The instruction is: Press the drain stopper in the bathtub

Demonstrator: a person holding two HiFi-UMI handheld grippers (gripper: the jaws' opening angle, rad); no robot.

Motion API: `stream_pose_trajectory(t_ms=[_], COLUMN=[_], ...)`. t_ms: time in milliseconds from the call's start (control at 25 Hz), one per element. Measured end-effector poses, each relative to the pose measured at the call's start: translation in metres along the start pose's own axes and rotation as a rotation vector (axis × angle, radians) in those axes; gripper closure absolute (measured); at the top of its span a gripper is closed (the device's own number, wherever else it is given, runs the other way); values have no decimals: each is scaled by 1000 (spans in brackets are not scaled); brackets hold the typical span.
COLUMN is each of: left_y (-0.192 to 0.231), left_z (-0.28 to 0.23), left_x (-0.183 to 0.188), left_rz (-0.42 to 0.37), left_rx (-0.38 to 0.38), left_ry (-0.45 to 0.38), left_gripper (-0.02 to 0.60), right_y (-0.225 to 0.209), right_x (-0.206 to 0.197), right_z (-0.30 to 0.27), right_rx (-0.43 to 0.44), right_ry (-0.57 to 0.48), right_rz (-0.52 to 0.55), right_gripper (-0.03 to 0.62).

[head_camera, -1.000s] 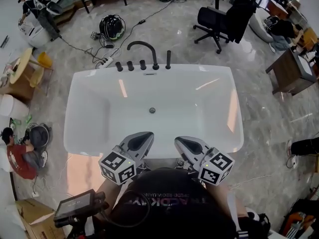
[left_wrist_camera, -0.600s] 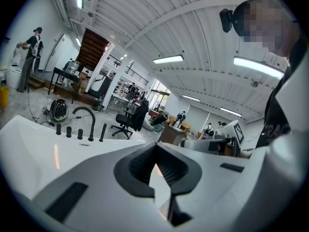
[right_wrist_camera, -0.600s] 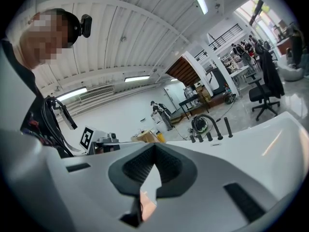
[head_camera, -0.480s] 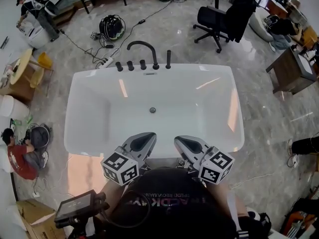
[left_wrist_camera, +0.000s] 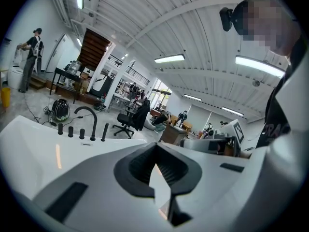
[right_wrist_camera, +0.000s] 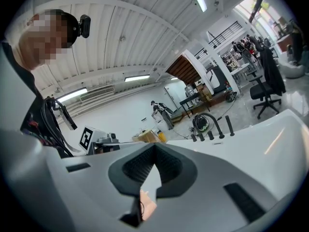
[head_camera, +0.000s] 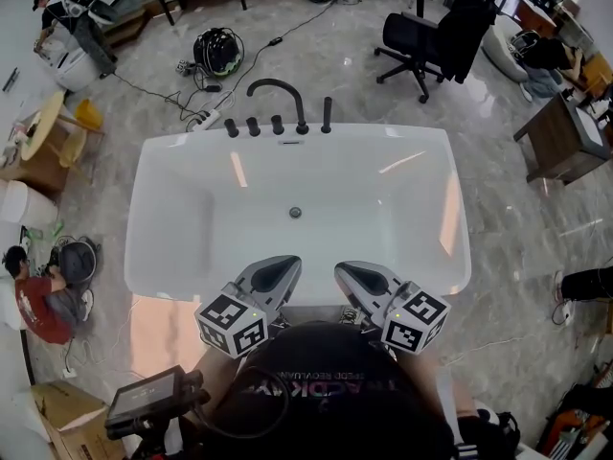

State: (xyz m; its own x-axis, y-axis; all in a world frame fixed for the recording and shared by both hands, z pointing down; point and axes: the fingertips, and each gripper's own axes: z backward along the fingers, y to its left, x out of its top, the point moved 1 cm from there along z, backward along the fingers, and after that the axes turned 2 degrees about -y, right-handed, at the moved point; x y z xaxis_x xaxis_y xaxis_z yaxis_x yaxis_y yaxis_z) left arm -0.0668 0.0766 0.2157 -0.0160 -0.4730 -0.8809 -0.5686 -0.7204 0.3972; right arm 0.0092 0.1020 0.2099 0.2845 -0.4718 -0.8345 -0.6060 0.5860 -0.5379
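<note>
Fingers [left_wrist_camera: 87, 187] of the left gripper [head_camera: 284, 262] and right gripper [head_camera: 342, 270] are pressed together, empty, above the near rim of the bathtub [head_camera: 163, 286]. Drain stopper [head_camera: 295, 213] lies mid-floor, well apart, facing up (round, no long axis). Raised or pressed is unreadable, so this fits approach or withdrawal.

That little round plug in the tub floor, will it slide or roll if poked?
Probably not: the drain stopper is set into the bathtub, so it should only sink straight down. It looks small, dark and rigid. The glossy surface around it may be slippery.
</note>
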Motion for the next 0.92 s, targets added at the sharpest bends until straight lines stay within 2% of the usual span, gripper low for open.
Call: stream_pose_trajectory(t_ms=[920], left_y=[2], left_z=[-2], left_x=[1], left_rz=[0], left_rx=[8], left_ry=[6], left_gripper=[574], right_y=[-2], right_x=[1], right_z=[-6], right_rx=[11], right_ry=[19], right_rz=[0], right_gripper=[579])
